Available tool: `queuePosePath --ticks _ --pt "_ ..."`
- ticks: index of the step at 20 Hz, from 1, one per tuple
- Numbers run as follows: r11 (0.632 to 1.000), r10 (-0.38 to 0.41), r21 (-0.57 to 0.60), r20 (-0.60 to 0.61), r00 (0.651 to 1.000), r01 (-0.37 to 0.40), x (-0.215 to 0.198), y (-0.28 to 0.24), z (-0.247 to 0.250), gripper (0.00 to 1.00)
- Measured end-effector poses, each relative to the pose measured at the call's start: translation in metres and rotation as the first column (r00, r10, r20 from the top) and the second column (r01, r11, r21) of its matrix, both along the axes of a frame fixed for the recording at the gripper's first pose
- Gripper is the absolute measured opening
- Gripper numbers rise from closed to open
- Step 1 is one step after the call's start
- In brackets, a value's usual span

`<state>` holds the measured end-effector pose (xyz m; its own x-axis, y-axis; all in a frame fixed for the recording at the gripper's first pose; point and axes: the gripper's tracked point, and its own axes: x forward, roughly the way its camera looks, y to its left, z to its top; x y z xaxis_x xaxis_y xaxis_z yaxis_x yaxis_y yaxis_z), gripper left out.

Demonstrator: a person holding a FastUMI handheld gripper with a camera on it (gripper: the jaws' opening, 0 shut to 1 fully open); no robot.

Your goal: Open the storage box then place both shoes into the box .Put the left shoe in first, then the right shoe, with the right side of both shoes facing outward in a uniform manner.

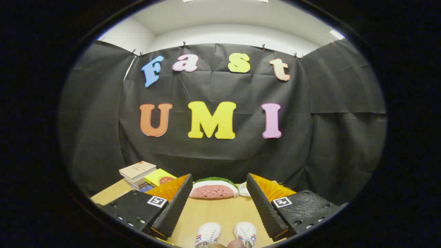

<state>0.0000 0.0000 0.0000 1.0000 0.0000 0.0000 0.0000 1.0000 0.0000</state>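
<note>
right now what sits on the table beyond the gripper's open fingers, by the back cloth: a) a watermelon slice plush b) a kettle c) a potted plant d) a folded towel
a: a watermelon slice plush lies on the table beyond the gripper, whose fingers stand apart and hold nothing, with two white shoes between them, nearer the camera.

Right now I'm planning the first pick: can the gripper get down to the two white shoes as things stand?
Probably yes. The gripper has its jaws wide open, holding nothing, and the two shoes lie side by side on bare table low between the fingers, with nothing over them. The watermelon toy sits beyond.
</note>
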Motion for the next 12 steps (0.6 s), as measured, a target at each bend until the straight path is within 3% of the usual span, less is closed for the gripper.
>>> queuePosePath --ticks 7,12 --pt "0.999 -0.052 0.011 -0.013 0.999 0.052 0.003 -0.017 0.001 0.95" --pt "0.999 -0.042 -0.001 0.005 0.999 0.042 0.0 -0.008 0.009 0.95"
